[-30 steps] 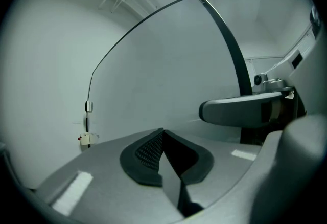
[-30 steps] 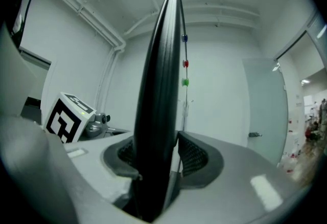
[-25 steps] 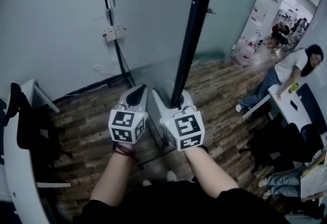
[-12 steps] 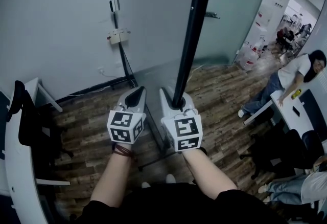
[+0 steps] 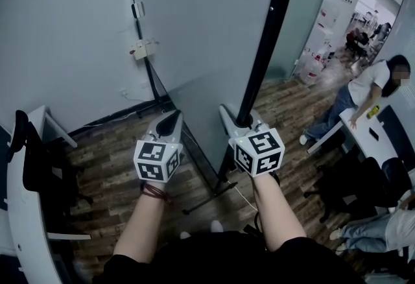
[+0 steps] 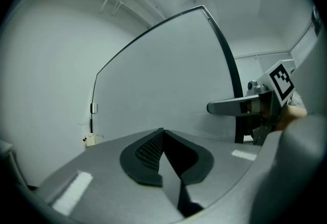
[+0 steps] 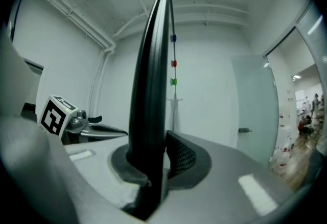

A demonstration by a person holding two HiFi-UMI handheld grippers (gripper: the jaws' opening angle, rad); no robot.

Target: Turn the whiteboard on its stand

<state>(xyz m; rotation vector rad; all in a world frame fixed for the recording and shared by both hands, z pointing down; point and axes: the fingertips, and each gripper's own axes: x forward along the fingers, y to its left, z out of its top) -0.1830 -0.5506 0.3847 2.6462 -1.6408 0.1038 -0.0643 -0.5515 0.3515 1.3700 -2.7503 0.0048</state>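
The whiteboard (image 5: 194, 49) stands upright on its wheeled stand (image 5: 211, 193), its black frame edge (image 5: 269, 36) running up the middle of the head view. My right gripper (image 5: 241, 122) has that frame edge (image 7: 150, 80) between its jaws, which are closing; the pads (image 7: 181, 156) press against it. My left gripper (image 5: 170, 122) hangs just left of it in front of the board face (image 6: 163, 80), shut with nothing between its pads (image 6: 148, 151). The left gripper view shows the right gripper (image 6: 245, 108) on the frame.
A person in a white shirt (image 5: 373, 85) leans on a table at the right, with black office chairs (image 5: 363, 185) below. A white desk and dark chair (image 5: 35, 159) sit at the left. Water bottles (image 5: 311, 65) stand by the open doorway. A wall box (image 5: 144, 48) hangs behind the board.
The right gripper has moved to the right with the frame edge between its jaws, and the board has swung so more of its face shows. The left gripper has stayed put.
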